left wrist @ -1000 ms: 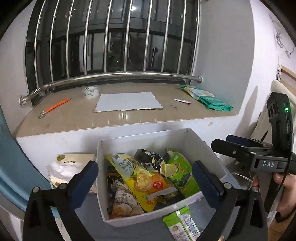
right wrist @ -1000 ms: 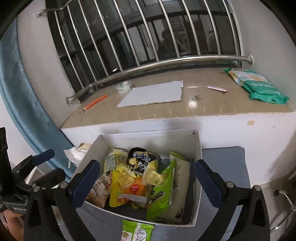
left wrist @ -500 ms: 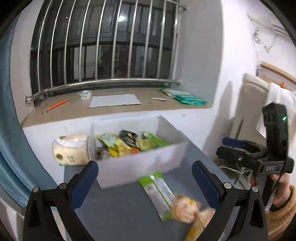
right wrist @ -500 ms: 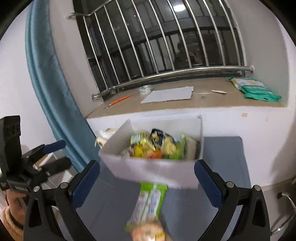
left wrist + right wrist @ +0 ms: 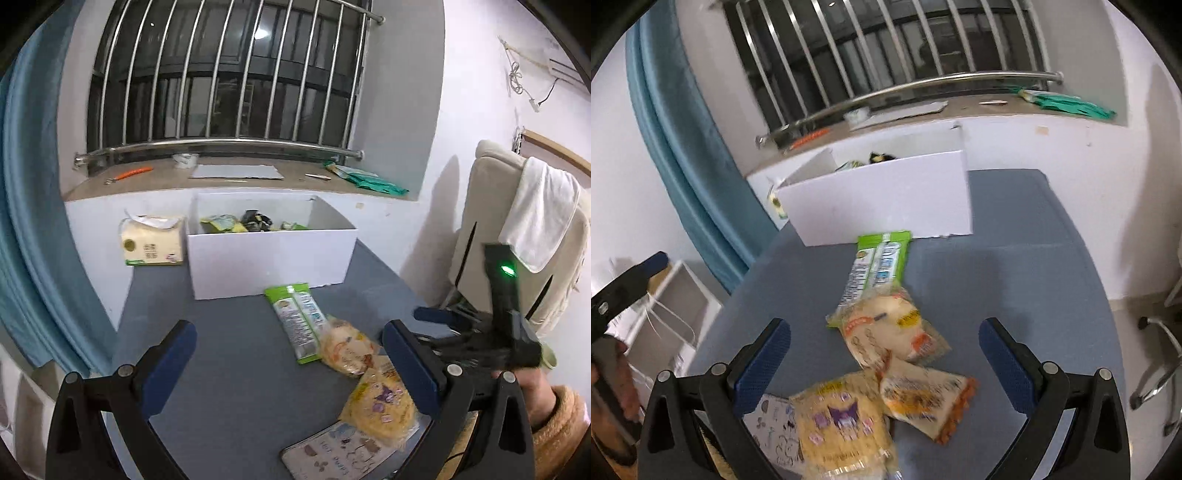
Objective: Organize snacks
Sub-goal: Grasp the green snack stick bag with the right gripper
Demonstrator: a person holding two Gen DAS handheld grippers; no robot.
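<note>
On the far left of my view a tissue pack (image 5: 152, 240) sits just beside the white box (image 5: 271, 258), which holds several snacks. My left claw (image 5: 288, 369) gapes wide and holds nothing. In front of the box on the grey tabletop (image 5: 221, 369) lies a green packet (image 5: 877, 266), its long axis running from the box toward me. Nearer than it, bread bags (image 5: 890, 336) overlap a yellow bag (image 5: 842, 424). My right claw (image 5: 884, 363) is likewise wide and empty, straddling that pile.
</note>
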